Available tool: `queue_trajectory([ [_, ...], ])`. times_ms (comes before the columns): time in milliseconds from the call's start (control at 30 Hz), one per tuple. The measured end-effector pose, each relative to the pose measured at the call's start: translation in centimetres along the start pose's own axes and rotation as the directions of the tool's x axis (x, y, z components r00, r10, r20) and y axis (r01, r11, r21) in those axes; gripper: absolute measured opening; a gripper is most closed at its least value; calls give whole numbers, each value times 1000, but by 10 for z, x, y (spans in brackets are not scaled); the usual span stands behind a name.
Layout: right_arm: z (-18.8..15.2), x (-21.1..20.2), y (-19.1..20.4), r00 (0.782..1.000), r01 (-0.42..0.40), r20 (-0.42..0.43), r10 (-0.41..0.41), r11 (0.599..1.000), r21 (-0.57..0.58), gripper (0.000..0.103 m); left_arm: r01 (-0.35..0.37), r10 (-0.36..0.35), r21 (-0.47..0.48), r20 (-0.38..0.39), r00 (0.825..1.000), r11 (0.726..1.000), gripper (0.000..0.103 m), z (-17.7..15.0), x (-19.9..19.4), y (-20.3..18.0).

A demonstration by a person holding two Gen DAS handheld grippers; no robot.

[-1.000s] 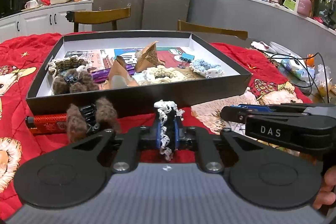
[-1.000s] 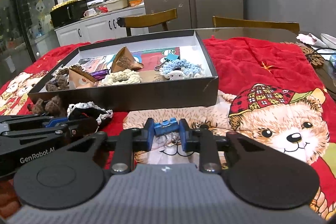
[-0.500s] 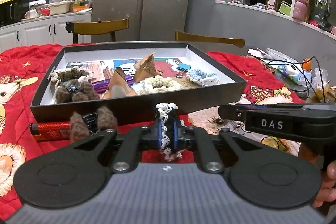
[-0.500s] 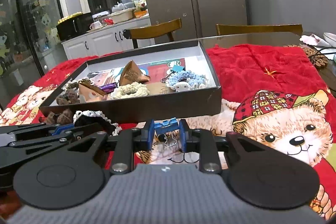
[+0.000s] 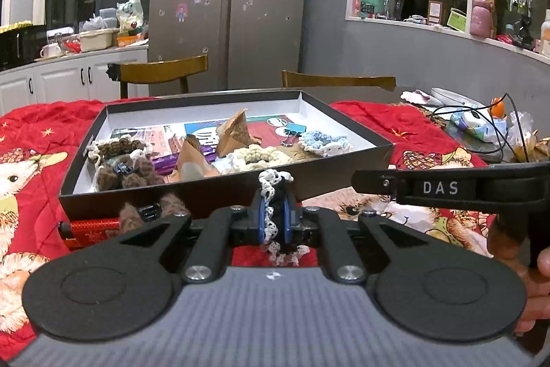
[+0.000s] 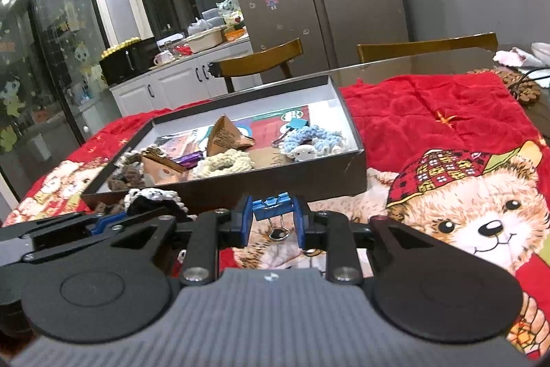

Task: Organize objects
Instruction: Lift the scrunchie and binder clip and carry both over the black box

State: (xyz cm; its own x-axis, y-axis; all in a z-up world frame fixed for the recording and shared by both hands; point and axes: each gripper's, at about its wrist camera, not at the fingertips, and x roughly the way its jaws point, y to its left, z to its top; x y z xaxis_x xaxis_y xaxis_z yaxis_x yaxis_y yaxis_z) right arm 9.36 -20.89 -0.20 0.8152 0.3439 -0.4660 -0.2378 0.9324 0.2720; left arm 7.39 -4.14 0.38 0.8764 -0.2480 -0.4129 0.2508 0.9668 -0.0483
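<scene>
My left gripper (image 5: 274, 222) is shut on a black scrunchie with white lace trim (image 5: 273, 181) and holds it above the red cloth in front of the dark box (image 5: 330, 174). The scrunchie also shows in the right wrist view (image 6: 151, 198). My right gripper (image 6: 273, 222) is shut on a blue binder clip (image 6: 273, 208) and holds it just short of the box's near wall (image 6: 309, 177). The box holds crocheted scrunchies, paper cones, another clip and cards.
A brown fuzzy hair clip (image 5: 151, 212) and a red lighter (image 5: 92, 227) lie on the cloth left of the left gripper. Cables and clutter (image 5: 481, 122) sit at the far right. Two wooden chairs (image 5: 161, 71) stand behind the table.
Both grippers have risen with their objects still held, so the box now sits lower in both views. The brown clip and lighter have not moved.
</scene>
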Motion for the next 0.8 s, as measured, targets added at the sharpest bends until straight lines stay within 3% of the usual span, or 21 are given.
queue_trajectory([
  [500, 13, -3, 1, 999, 18, 37, -21, 997, 73, 28, -38, 40, -22, 50, 998, 999, 12, 5, -10, 7],
  [667, 38, -14, 17, 998, -7, 59, 2, 996, 91, 28, -21, 30, -125, 75, 997, 992, 12, 32, -24, 31],
  [800, 65, -21, 37, 996, -34, 88, 27, 996, 83, 28, -13, 29, -147, 103, 994, 989, 12, 60, -35, 53],
])
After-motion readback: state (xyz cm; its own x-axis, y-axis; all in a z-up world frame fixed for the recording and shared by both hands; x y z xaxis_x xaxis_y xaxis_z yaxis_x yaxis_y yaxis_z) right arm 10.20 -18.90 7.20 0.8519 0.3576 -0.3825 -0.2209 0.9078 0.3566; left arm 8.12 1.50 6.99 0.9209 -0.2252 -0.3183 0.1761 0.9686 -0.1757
